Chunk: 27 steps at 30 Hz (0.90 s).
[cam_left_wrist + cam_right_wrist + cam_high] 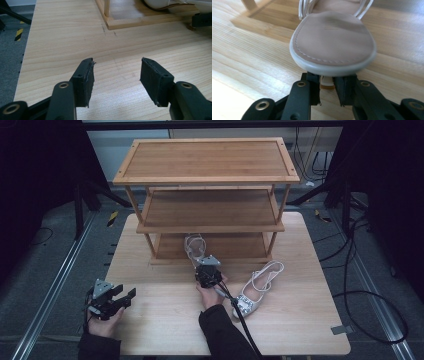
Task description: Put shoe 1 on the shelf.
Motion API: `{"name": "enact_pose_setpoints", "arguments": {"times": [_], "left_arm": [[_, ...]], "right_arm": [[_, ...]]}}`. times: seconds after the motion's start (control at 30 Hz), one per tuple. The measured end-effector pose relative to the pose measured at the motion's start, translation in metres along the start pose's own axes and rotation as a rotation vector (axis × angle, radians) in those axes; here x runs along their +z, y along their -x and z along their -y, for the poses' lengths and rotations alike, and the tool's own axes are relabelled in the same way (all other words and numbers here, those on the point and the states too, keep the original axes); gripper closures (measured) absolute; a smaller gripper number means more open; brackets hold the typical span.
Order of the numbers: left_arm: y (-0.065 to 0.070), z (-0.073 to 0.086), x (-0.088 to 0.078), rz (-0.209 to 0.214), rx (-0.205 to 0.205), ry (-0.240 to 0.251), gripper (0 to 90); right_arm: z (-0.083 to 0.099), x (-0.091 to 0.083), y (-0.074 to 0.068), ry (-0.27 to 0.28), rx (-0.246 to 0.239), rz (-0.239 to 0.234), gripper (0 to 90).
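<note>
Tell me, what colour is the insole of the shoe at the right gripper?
The insole is dusty pink, clearest in the right gripper view.

Pale wooden counter (165, 320) bearing a three-tier bamboo shelf rack (207, 180) at its far side, a white strappy high-heeled sandal (257, 290) lying on the counter nearby

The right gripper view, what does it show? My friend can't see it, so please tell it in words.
The right tool has its two black jaws closed on the heel under a pale shoe, seen from behind. The shoe's toe end points into the bottom shelf of a wooden rack that stands on the light wooden table.
</note>
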State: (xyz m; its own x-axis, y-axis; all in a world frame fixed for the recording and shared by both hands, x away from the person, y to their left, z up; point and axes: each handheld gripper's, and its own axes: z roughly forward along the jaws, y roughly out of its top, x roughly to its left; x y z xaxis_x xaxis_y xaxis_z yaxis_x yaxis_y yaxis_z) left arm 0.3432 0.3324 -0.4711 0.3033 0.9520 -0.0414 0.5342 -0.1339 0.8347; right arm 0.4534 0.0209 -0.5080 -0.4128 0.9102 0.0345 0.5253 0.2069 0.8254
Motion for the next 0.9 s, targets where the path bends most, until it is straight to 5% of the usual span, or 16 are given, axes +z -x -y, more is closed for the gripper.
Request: {"name": "enact_pose_setpoints", "arguments": {"times": [0.2, 0.3, 0.9], "left_arm": [[0.0, 0.0, 0.0, 0.0, -0.003, 0.0, 43.6], [0.0, 0.0, 0.0, 0.0, -0.002, 0.0, 43.7], [-0.002, 0.001, 0.001, 0.001, -0.004, -0.002, 43.9]], "right_arm": [[-0.008, 0.003, -0.007, 0.018, -0.033, -0.02, 77.6], [-0.019, 0.006, -0.012, 0.04, -0.019, -0.059, 77.7], [-0.038, 0.046, -0.016, 0.058, 0.011, -0.085, 76.6]]}}
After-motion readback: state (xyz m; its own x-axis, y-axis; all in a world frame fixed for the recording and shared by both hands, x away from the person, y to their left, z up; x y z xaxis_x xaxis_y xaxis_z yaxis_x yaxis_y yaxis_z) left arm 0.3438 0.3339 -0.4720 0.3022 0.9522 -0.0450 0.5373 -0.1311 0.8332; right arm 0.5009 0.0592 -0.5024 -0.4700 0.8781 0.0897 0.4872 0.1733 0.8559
